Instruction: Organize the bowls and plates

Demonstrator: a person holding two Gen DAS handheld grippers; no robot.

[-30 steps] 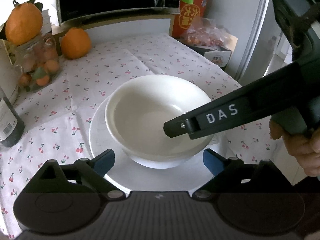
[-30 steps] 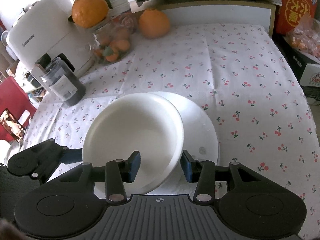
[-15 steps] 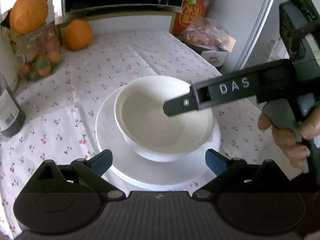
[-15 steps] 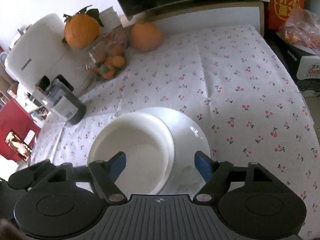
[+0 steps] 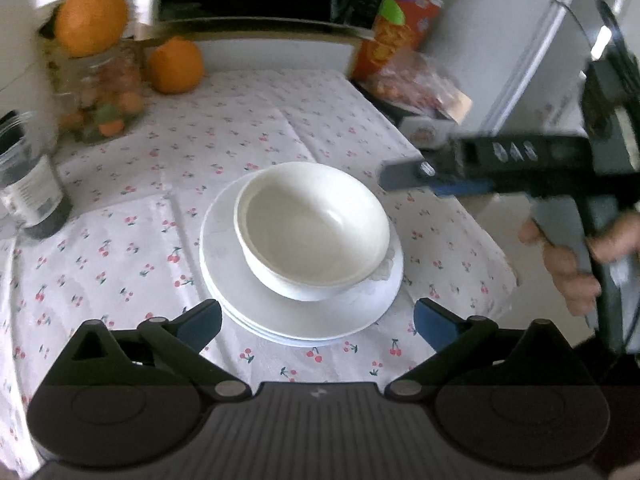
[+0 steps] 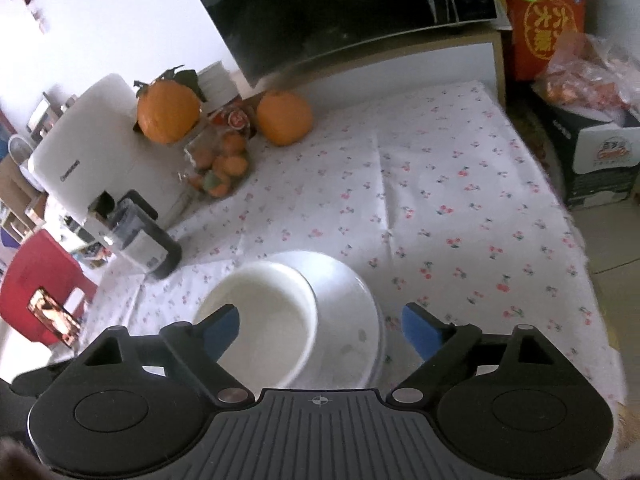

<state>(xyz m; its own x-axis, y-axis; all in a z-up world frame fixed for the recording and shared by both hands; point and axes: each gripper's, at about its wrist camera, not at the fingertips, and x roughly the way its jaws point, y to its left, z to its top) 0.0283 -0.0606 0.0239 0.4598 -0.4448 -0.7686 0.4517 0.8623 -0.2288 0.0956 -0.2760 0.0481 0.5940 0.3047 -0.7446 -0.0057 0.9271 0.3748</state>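
A white bowl [image 5: 314, 226] sits on a short stack of white plates [image 5: 240, 300] in the middle of the cherry-print tablecloth. My left gripper [image 5: 316, 326] hovers above the plates' near edge, jaws still opening, nothing between them. My right gripper [image 6: 320, 330] is lifted clear of the bowl [image 6: 262, 316] and plates [image 6: 348, 312], its jaws opening wide and empty. In the left wrist view the right gripper [image 5: 436, 182] reaches in from the right, held by a person's hand [image 5: 576, 264], beyond the bowl's far right rim.
A dark jar [image 5: 30, 184] stands left of the plates. Oranges [image 5: 174, 66] and a glass jar of small fruit [image 5: 106, 96] sit at the back by a microwave [image 6: 340, 12]. A white appliance [image 6: 92, 152], boxes and snack bags [image 6: 588, 92] line the sides. The table edge [image 5: 492, 248] is near right.
The right gripper let go of the bowl's rim, opened wide and pulled back up and to the right. Both grippers rose and drew away; the bowl stays on the plates.
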